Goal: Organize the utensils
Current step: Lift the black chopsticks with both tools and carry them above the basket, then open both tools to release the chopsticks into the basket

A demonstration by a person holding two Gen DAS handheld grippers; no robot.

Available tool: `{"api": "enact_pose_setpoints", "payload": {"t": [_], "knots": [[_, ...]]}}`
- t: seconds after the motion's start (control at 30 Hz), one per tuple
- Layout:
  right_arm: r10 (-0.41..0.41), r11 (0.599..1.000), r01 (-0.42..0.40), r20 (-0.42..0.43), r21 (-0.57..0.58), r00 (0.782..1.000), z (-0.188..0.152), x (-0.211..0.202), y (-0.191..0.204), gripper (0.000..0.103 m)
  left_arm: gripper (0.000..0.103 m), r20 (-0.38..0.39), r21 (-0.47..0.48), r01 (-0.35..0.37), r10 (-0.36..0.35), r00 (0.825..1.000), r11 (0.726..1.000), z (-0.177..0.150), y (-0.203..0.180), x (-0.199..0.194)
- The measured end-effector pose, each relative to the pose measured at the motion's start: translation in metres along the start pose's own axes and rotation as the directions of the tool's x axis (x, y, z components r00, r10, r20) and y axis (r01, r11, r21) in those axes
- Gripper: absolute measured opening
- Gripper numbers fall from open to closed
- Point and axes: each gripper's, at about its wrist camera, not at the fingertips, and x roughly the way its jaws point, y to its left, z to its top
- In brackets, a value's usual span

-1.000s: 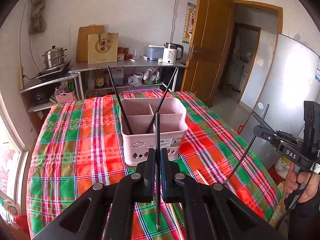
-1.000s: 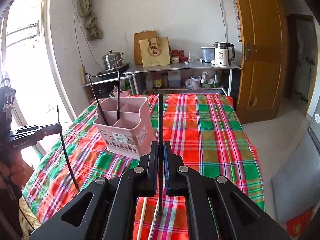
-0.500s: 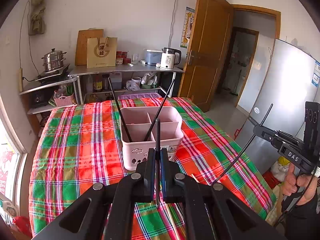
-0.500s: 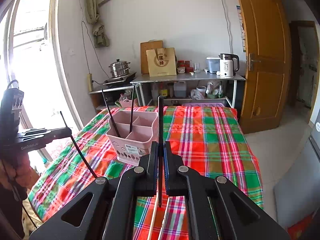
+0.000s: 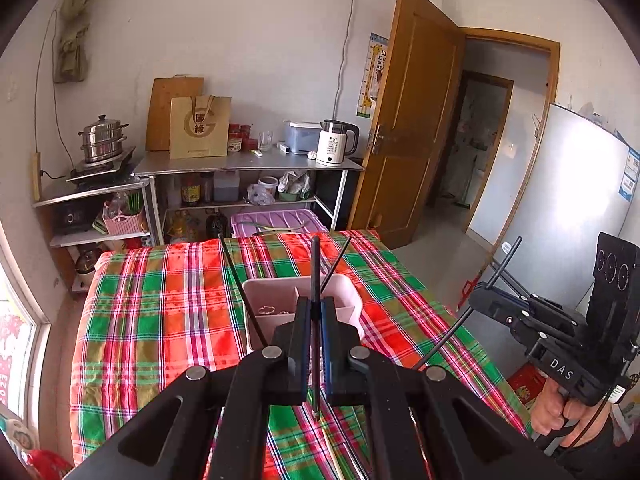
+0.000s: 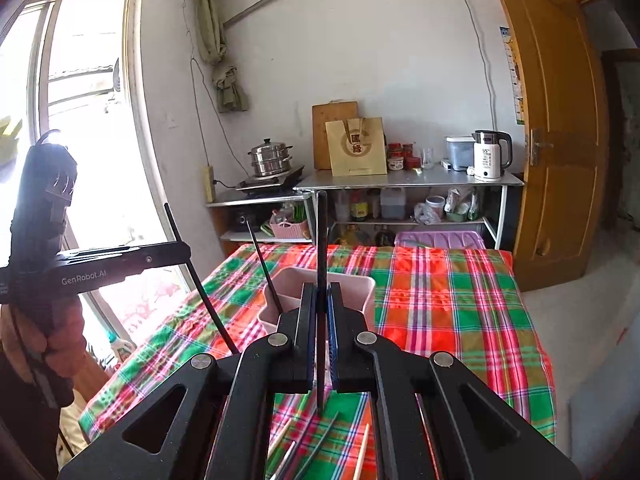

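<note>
Left gripper [image 5: 316, 344] clamped on an upright black chopstick [image 5: 315, 280], right gripper [image 6: 319, 344] pinching another black chopstick [image 6: 321, 264], pink utensil holder [image 5: 344, 300] just ahead of both on the plaid-covered desk [image 5: 160, 312], loose chopsticks [image 6: 316, 444] below right gripper

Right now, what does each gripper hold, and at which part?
Left gripper and right gripper each clamp one black chopstick nearer its lower end.

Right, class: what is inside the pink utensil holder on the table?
Two black chopsticks lean out of the pink utensil holder, whose divider shows. Its floor and near compartments are covered by the left gripper, shut on another black chopstick.
</note>
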Motion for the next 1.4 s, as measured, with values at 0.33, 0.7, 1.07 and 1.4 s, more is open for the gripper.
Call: {"api": "enact_pose_setpoints", "payload": {"t": [0.33,0.7,1.07,1.4], "knots": [[0.027,0.998,-0.030,0.056,0.049,0.998,0.033,0.031,0.000,0.005,0.004,0.042,-0.046,-0.015,0.017,0.999,0.999,0.046,0.029,0.016],[0.040,0.993,-0.050,0.093,0.108,0.995,0.040,0.065,-0.003,0.005,0.004,0.094,-0.097,0.007,0.002,0.996,0.995,0.057,0.052,0.040],[0.040,0.991,-0.044,0.038,0.130,0.998,0.009,0.101,-0.003,0.005,0.004,0.042,-0.154,0.027,-0.020,0.999,0.988,0.025,0.074,0.076],[0.051,0.991,-0.046,-0.039,0.122,0.998,-0.012,0.117,0.001,0.006,0.005,-0.024,-0.142,0.017,-0.020,1.000,0.990,0.000,0.078,0.101]]}}
